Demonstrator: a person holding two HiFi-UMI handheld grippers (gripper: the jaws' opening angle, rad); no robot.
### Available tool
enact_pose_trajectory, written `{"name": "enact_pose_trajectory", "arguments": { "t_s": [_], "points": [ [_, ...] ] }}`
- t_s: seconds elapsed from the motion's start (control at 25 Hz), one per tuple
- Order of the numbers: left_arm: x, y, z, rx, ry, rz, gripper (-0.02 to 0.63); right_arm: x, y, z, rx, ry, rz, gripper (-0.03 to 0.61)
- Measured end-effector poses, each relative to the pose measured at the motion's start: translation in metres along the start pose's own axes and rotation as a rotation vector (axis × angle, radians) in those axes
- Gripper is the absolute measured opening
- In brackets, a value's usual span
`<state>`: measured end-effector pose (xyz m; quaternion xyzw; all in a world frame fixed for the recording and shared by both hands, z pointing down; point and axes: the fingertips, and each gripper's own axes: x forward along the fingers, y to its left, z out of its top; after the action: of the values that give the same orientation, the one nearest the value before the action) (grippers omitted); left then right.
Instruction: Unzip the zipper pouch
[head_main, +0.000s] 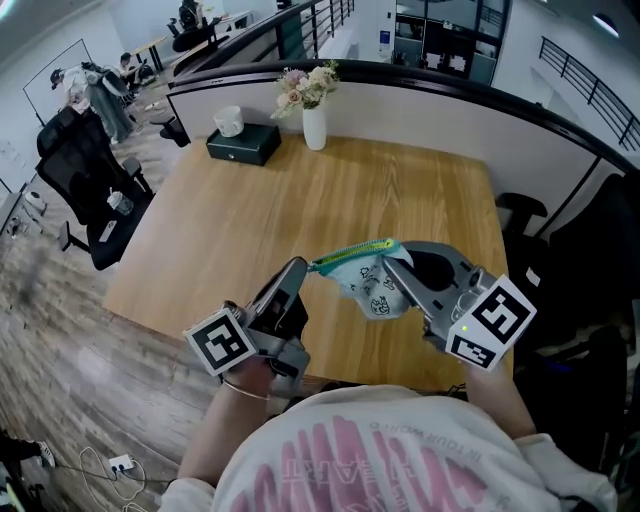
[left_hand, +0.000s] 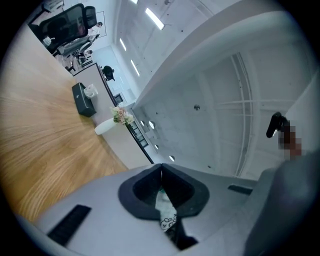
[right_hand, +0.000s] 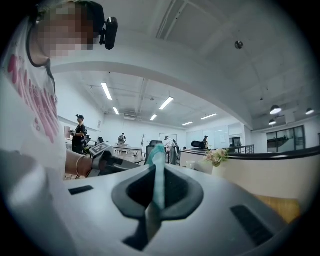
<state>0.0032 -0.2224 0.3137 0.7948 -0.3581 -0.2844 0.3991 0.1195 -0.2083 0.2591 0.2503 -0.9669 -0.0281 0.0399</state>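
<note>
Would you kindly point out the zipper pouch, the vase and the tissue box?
zipper pouch (head_main: 370, 290), head view, its printed fabric body.
vase (head_main: 314, 130), head view, its white body.
tissue box (head_main: 247, 146), head view, its dark top.

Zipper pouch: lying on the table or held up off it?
Held up: zipper pouch hangs stretched between left tongs and right tongs, above the table.

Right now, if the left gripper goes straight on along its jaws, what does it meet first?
The zipper pouch, whose end the left gripper already pinches. Past that, the line looks free over the table towards the partition, though depth there is unclear.
</note>
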Motion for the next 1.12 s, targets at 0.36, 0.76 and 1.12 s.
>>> {"name": "enact_pose_trajectory", "arguments": {
  "t_s": [0.36,0.76,1.12],
  "points": [
    [0.01,-0.017,-0.029,-0.005,-0.025,0.009,0.005,-0.042,-0.016,0.0,0.008,-0.012,0.001,-0.002],
    [0.006,-0.013,-0.039,-0.024,-0.044,0.028,0.005,-0.056,-0.022,-0.005,0.026,-0.025,-0.009,-0.002],
    [-0.019,-0.004,-0.057,-0.005,-0.032,0.105,0.005,-0.064,-0.005,-0.021,0.054,0.012,0.002,-0.001]
  ]
}}
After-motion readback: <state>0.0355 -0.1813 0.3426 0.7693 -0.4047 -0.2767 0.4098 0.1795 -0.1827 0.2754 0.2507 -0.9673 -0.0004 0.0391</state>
